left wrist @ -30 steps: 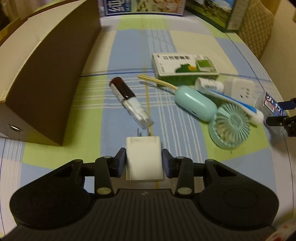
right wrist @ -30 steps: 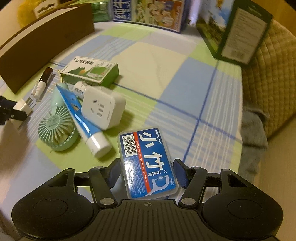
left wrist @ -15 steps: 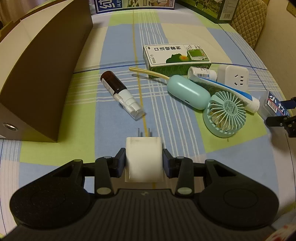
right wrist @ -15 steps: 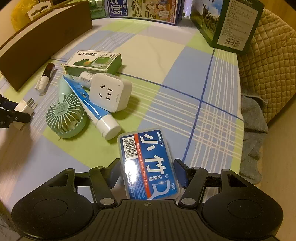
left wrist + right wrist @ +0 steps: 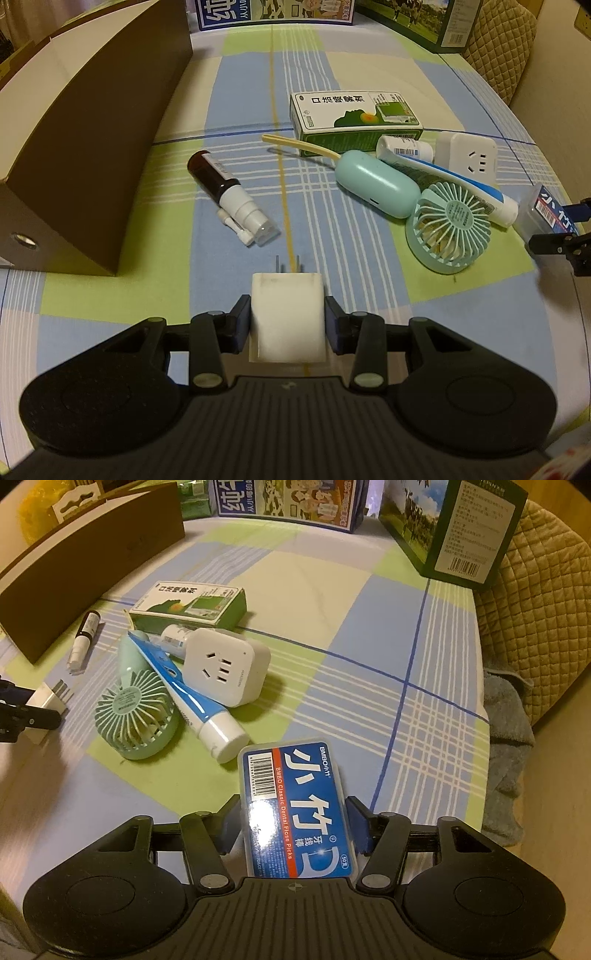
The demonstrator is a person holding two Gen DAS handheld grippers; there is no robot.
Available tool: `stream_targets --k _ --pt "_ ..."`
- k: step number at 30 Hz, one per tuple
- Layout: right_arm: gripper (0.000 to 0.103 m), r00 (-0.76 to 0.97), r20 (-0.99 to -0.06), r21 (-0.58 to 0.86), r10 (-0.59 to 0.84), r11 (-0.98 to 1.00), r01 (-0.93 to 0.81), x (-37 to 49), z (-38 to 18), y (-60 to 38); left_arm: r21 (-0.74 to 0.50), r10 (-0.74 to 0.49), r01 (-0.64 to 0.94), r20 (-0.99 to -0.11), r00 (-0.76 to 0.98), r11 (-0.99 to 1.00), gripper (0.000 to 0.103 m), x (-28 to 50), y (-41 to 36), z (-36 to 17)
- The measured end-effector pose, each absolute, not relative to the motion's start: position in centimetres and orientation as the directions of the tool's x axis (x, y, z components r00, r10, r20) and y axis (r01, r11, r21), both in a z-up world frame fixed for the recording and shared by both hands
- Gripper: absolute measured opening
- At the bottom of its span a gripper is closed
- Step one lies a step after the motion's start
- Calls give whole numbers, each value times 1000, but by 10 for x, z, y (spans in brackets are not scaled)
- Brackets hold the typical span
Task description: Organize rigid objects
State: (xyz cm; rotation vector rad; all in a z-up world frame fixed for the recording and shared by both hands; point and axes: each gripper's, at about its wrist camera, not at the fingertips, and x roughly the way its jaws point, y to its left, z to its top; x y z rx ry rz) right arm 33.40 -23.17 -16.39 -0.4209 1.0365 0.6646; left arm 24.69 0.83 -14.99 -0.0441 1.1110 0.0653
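Observation:
My left gripper point(image 5: 287, 322) is shut on a white plug charger point(image 5: 286, 317), prongs pointing forward, held above the checked tablecloth. My right gripper point(image 5: 293, 821) is shut on a blue dental floss pick box point(image 5: 295, 808). On the table lie a brown spray bottle point(image 5: 229, 197), a green-white medicine box point(image 5: 354, 116), a mint fan point(image 5: 448, 230), a mint case point(image 5: 373, 182), a toothpaste tube point(image 5: 461, 184) and a white socket cube point(image 5: 226, 666). The right gripper with its box shows at the right edge of the left wrist view point(image 5: 554, 229).
A brown cardboard box point(image 5: 92, 122) stands along the left. Printed cartons point(image 5: 288, 500) and a dark green box point(image 5: 469, 531) stand at the far edge. A quilted chair point(image 5: 539, 609) with a grey cloth point(image 5: 509, 716) is beyond the table's right edge.
Both grippers have lifted and pulled back a little with their objects; the table items appear slightly farther and lower in both views. Nothing on the table moved.

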Motion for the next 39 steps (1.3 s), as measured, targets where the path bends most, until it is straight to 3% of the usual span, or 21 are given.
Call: stream_targets --k 22,39 --pt "55 347 -835 65 426 704 -707 286 -100 -199 -61 -26 -46 -835 550 997 35 205 25 -88" --pt "55 281 -756 148 591 573 -806 244 -49 -55 -70 -19 -54 -765 643 996 35 179 120 -19"
